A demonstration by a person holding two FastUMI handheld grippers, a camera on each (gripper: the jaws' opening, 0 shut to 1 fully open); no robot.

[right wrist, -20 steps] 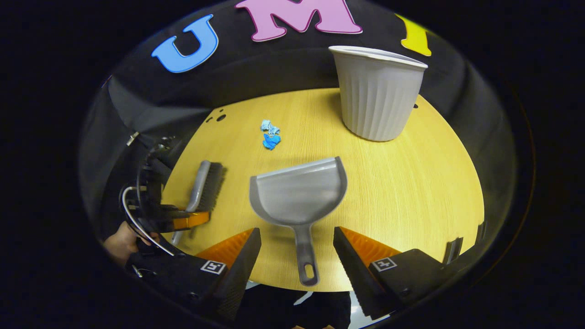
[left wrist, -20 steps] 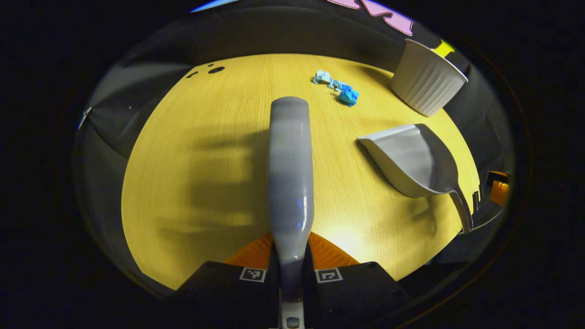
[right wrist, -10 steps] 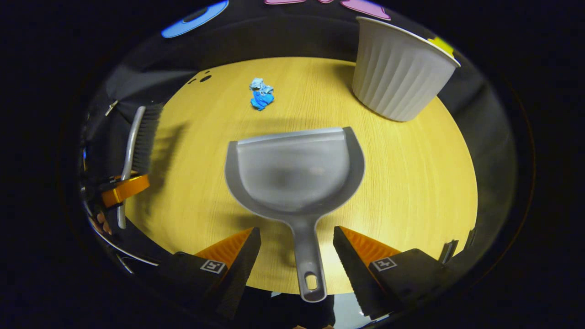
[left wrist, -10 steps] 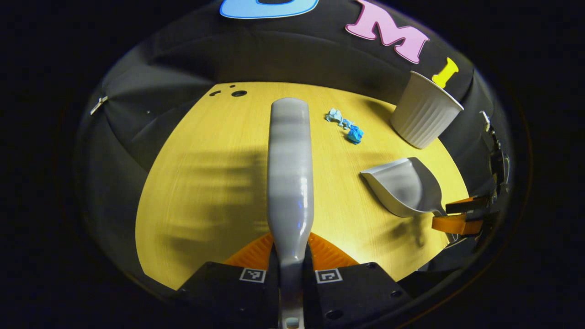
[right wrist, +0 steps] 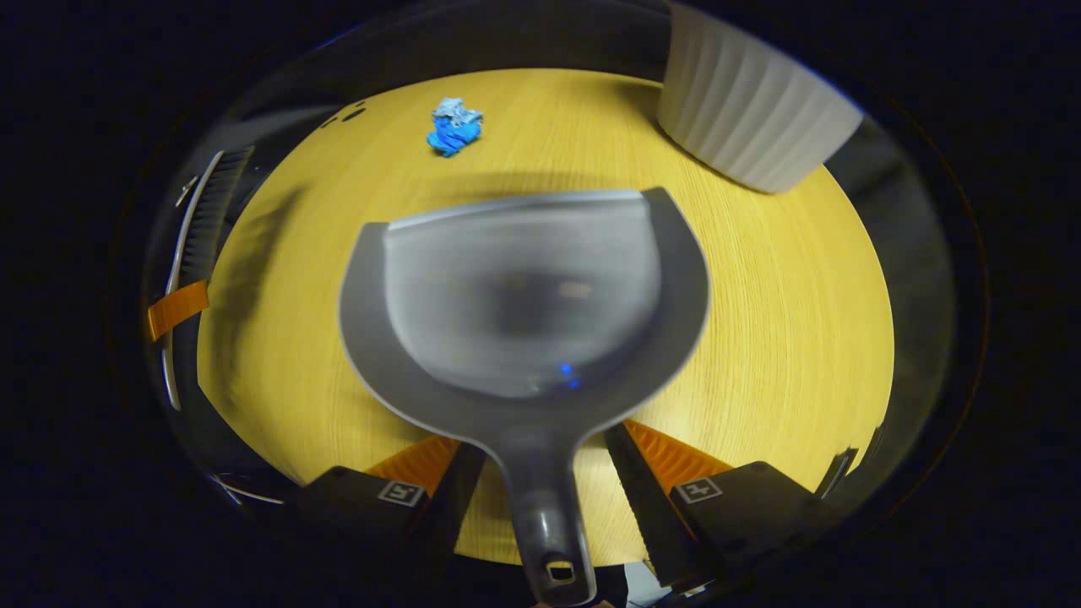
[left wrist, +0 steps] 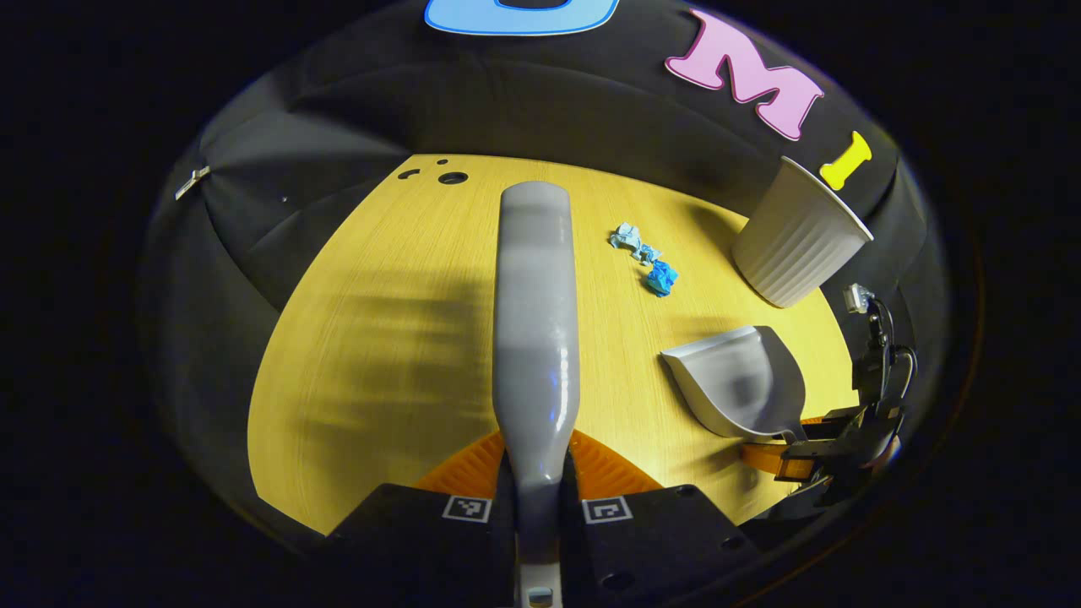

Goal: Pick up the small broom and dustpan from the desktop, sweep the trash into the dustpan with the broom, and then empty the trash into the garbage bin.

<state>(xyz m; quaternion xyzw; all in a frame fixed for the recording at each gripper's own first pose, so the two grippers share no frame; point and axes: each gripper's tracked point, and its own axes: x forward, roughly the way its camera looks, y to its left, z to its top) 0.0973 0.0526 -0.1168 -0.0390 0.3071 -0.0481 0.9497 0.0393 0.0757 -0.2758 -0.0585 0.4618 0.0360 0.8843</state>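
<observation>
In the left gripper view my left gripper (left wrist: 540, 460) is shut on the handle of the small grey broom (left wrist: 535, 321), which points away over the wooden desktop (left wrist: 380, 338). Blue crumpled trash (left wrist: 646, 257) lies ahead and to the right. The grey dustpan (left wrist: 735, 380) rests on the desk with my right gripper (left wrist: 798, 452) at its handle. In the right gripper view the dustpan (right wrist: 524, 287) looms close. Its handle runs back between the open fingers of my right gripper (right wrist: 545, 443), with a gap on each side. The broom (right wrist: 207, 211) is at the far left.
The white ribbed garbage bin (left wrist: 798, 245) stands at the desk's far right, beyond the dustpan, and appears as the bin (right wrist: 752, 118) at upper right. The trash (right wrist: 454, 131) lies beyond the dustpan's mouth. Small dark holes (left wrist: 452, 177) mark the far left corner.
My right gripper has moved forward over the dustpan, so its handle now lies between the fingers. My left gripper has drawn back and up slightly with the broom.
</observation>
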